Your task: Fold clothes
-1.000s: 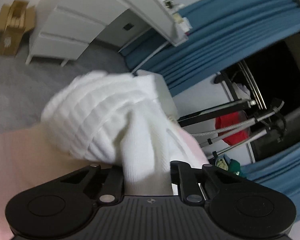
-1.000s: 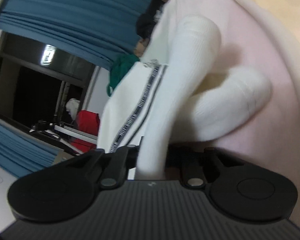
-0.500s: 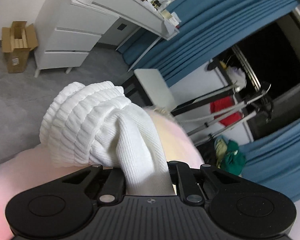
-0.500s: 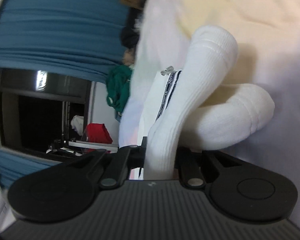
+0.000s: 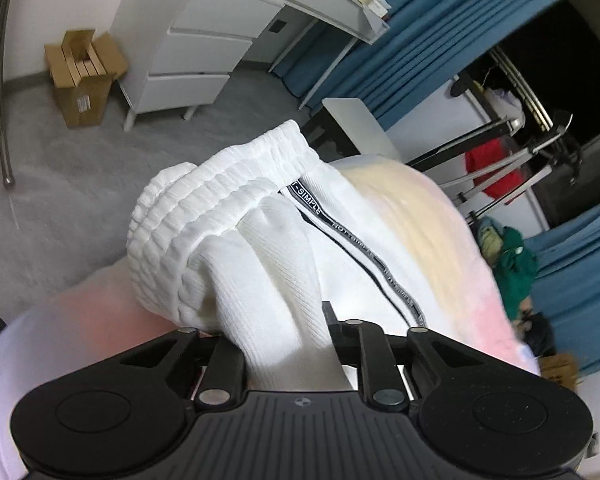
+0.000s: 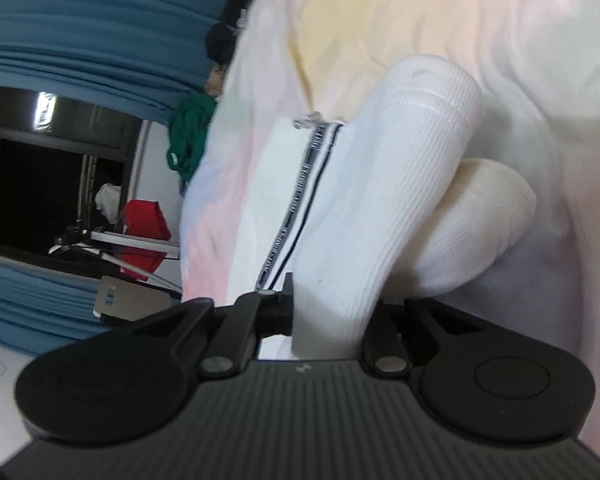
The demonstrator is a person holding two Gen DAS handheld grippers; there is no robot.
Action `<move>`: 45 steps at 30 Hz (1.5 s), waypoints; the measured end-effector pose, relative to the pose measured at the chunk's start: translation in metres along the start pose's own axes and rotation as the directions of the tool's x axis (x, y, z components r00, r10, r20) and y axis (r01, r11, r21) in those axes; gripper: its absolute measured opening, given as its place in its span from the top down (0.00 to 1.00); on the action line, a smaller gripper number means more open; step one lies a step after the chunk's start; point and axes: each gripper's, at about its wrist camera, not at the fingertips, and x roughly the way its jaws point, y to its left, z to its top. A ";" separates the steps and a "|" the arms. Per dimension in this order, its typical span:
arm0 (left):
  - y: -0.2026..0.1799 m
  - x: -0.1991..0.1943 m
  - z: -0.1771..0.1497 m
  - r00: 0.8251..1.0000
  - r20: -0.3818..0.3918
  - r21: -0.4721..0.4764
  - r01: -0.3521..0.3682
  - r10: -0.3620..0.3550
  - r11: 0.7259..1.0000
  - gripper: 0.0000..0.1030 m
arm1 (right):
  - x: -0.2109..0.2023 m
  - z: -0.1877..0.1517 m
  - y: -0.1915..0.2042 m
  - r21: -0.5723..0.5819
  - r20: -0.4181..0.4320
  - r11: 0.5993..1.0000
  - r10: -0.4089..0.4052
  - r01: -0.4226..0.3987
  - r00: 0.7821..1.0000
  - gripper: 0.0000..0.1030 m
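White trousers (image 5: pixel 260 248) with a gathered elastic waistband (image 5: pixel 220 184) and a black-and-white lettered side stripe (image 5: pixel 364 256) lie over a pastel pink and yellow blanket (image 5: pixel 432 216). My left gripper (image 5: pixel 288 344) is shut on a fold of the white fabric just below the waistband. In the right wrist view my right gripper (image 6: pixel 328 316) is shut on a ribbed cuff end of the trousers (image 6: pixel 400 168), lifted off the blanket (image 6: pixel 500 20). The side stripe (image 6: pixel 296 208) runs beside it. Cloth hides both grippers' fingertips.
A white drawer unit (image 5: pixel 196 52) and an open cardboard box (image 5: pixel 84 76) stand on the grey carpet (image 5: pixel 60 200). Blue curtains (image 5: pixel 420 36) hang behind. Beyond the bed are a metal stand (image 5: pixel 500 168), a red item (image 5: pixel 496 168) and green clothing (image 5: pixel 516 268).
Both grippers keep their hold on the white trousers. The left view has swung, so the striped side of the trousers and more of the blanket show. The right view has tilted toward the blanket.
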 end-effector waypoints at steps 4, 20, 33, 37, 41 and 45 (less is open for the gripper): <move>-0.008 -0.008 -0.013 0.999 -0.034 0.065 -0.031 0.033 0.997 0.54 | 0.008 0.001 -0.012 0.056 -0.020 0.998 0.003 -0.002 1.000 0.85; -0.146 -0.058 -0.102 0.998 0.066 0.536 -0.044 0.011 0.843 0.29 | -0.003 0.003 -0.035 0.145 0.009 0.987 0.061 -0.062 0.998 0.64; -0.253 0.042 -0.229 0.998 -0.049 0.693 0.065 -0.043 0.718 0.25 | -0.015 0.008 -0.032 0.116 0.090 0.984 0.123 -0.133 0.988 0.62; -0.240 0.070 -0.242 1.000 -0.024 0.730 0.017 0.002 0.683 0.26 | -0.020 0.009 -0.021 0.064 0.141 0.983 0.161 -0.172 0.977 0.62; -0.234 0.074 -0.245 0.999 0.043 0.766 -0.035 0.003 0.641 0.26 | -0.020 0.011 -0.016 0.035 0.168 0.985 0.163 -0.171 0.972 0.62; -0.234 0.084 -0.248 0.999 0.045 0.779 -0.044 0.014 0.626 0.25 | -0.006 0.018 -0.041 0.148 0.131 0.987 0.048 -0.068 0.990 0.62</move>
